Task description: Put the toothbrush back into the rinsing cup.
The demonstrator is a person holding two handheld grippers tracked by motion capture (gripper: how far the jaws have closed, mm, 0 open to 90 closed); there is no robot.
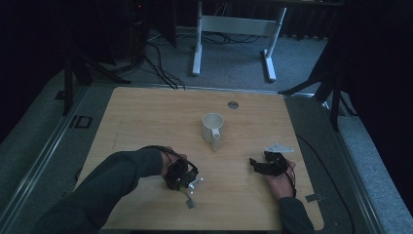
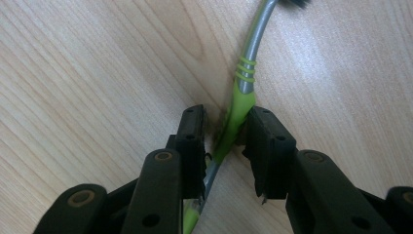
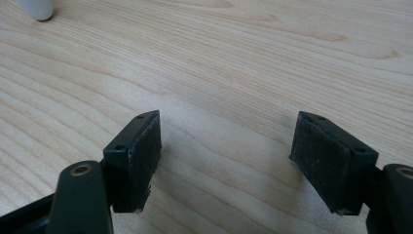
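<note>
A white jug [image 1: 213,127] with a handle stands upright in the middle of the wooden table [image 1: 146,122]. Near the front edge lies a utensil [image 1: 189,200] with a green handle and a grey metal shaft. In the left gripper view the green handle [image 2: 242,100] runs slantwise between the black jaws. My left gripper [image 1: 185,187] [image 2: 226,117] is shut on it, low against the wood. My right gripper [image 1: 254,165] [image 3: 229,122] stands open over bare wood at the front right, jaws far apart with nothing between them.
A small round metal disc [image 1: 233,104] is set into the table behind the jug. The jug's white handle end [image 3: 36,9] shows at the top left of the right gripper view. A white desk frame [image 1: 234,29] stands on the floor beyond the table.
</note>
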